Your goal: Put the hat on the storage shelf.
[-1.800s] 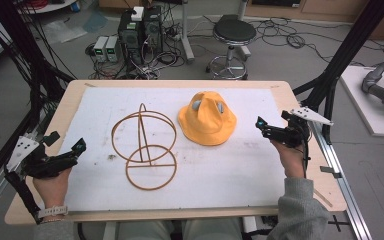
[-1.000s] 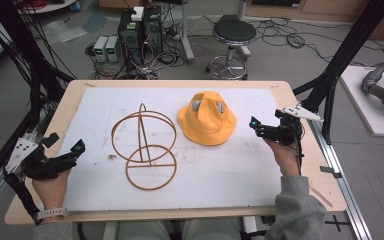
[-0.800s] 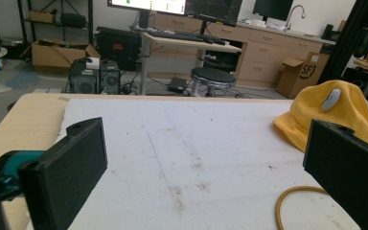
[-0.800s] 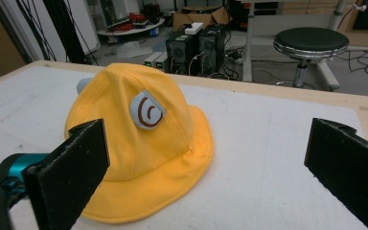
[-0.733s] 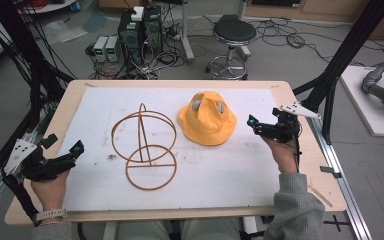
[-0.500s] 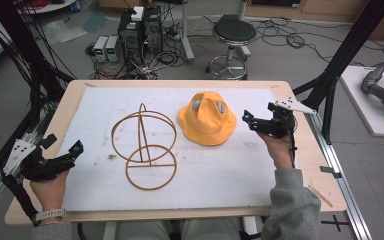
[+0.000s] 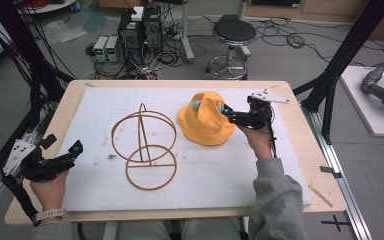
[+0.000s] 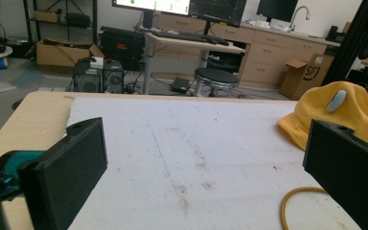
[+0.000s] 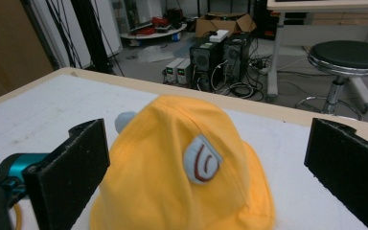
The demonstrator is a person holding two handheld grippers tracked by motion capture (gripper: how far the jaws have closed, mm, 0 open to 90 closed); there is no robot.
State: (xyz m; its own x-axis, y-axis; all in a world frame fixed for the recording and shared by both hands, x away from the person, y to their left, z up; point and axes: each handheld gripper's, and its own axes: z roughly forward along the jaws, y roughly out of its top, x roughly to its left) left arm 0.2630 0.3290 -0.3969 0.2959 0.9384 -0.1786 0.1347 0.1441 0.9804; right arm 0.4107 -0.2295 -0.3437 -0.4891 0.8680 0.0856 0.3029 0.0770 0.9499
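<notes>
Since the yellow bucket hat (image 7: 206,120) looks soft and light, the right gripper (image 7: 233,116), jaws spread wide, should pinch its crown.

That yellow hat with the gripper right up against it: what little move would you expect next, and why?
Probably the right gripper eases forward and down a touch, then closes on the yellow hat. Its jaws stand open on either side of the crown, not yet pinching the cloth, while the left gripper waits open near the table's edge.
</notes>
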